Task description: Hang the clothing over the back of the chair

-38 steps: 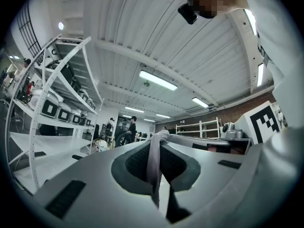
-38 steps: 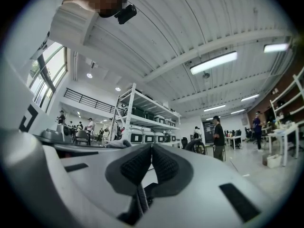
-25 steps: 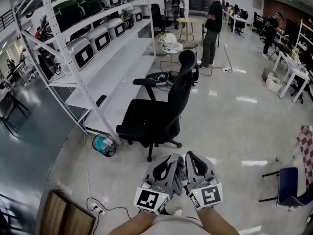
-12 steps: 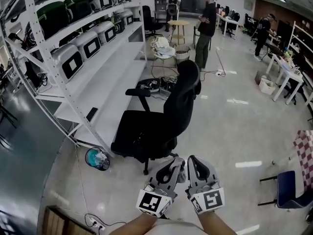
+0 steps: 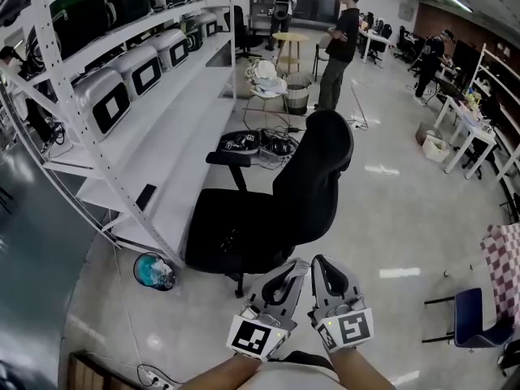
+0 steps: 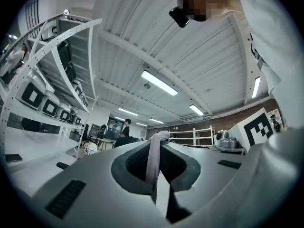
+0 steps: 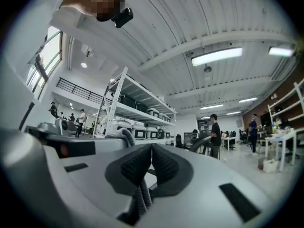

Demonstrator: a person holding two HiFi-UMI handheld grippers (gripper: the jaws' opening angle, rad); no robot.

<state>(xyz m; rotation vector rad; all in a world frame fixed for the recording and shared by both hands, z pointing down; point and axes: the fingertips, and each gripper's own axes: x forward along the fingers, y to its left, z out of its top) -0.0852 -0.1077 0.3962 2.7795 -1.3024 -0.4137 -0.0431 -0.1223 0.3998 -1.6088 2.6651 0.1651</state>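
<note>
A black office chair (image 5: 276,210) stands in mid floor, its tall back (image 5: 313,177) turned toward me and its seat facing the shelving. Both grippers are held side by side just short of the chair back, low in the head view. My left gripper (image 5: 294,268) is shut on a fold of grey clothing (image 5: 304,289) that bunches between the two grippers. In the left gripper view a pale grey strip of the clothing (image 6: 153,160) runs up between the pads of the left gripper (image 6: 159,139). My right gripper (image 5: 321,265) is shut on the same clothing (image 7: 141,196), which trails below its jaws (image 7: 152,148).
A long white shelving rack (image 5: 122,96) with boxed machines runs along the left, close to the chair's seat. A teal bin (image 5: 152,270) sits at its foot and cables (image 5: 260,143) lie behind the chair. People (image 5: 337,43) stand far off. A blue chair (image 5: 475,319) is at right.
Both grippers have carried the clothing forward toward the chair, which now looks larger and nearer. Their jaws have stayed shut on the cloth.
</note>
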